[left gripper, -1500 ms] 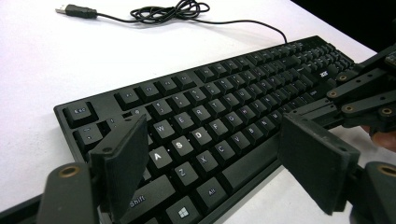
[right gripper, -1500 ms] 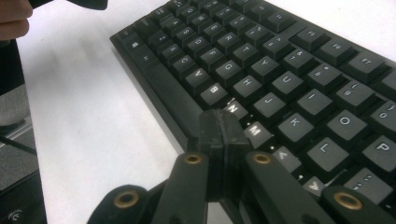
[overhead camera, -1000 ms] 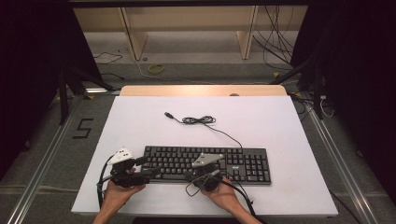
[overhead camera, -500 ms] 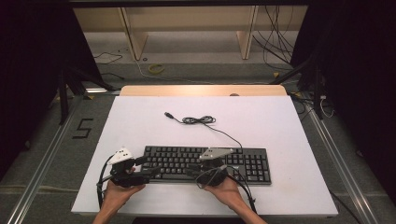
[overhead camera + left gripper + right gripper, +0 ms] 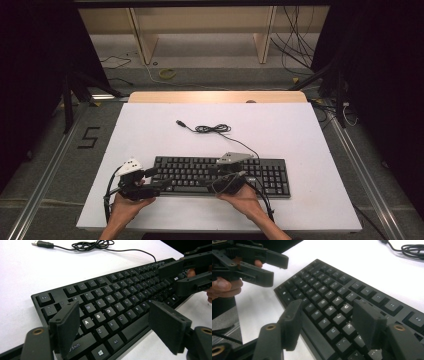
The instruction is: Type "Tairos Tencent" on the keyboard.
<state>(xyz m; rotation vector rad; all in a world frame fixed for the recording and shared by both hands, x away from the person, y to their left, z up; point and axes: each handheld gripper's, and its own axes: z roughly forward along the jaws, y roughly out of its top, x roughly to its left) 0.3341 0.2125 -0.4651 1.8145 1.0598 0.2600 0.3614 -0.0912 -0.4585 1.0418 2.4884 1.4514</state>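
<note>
Both hands hovered low at the near edge of the flat black plastic keyboard (image 5: 220,175); the left gripper (image 5: 115,325) and the right gripper (image 5: 329,322) had their jaws spread, holding nothing. The keyboard lay on the white table (image 5: 310,140); its thin black cable (image 5: 212,128) was coiled behind it.

The right hand-held gripper (image 5: 227,176) is being shifted slightly rightward and lowered over the keyboard's (image 5: 265,175) middle keys.

A white bench (image 5: 150,130) carries a black keyboard (image 5: 265,175) near its front edge, its coiled cable (image 5: 212,128) lying behind it.
</note>
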